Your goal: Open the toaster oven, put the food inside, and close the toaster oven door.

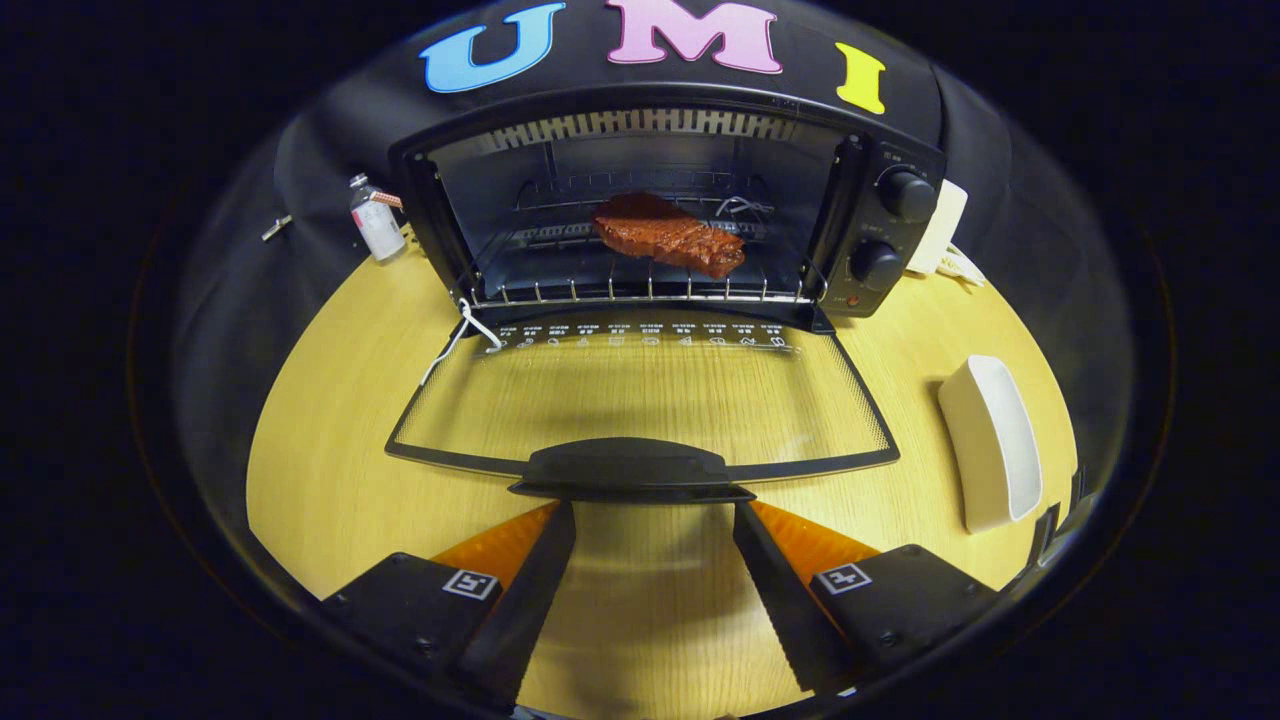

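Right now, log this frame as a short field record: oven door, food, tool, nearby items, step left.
oven: black toaster oven on the yellow wooden table
door: glass door folded fully down, its black handle just ahead of the tool
food: reddish-brown steak piece on the wire rack inside
tool: tool open, holding nothing
nearby: white rectangular dish right of the door; small white bottle left of the oven
step left: close the door

One toaster oven [640, 210], one steak [668, 236], two knobs [905, 195], one white dish [990, 445], one small bottle [376, 220].
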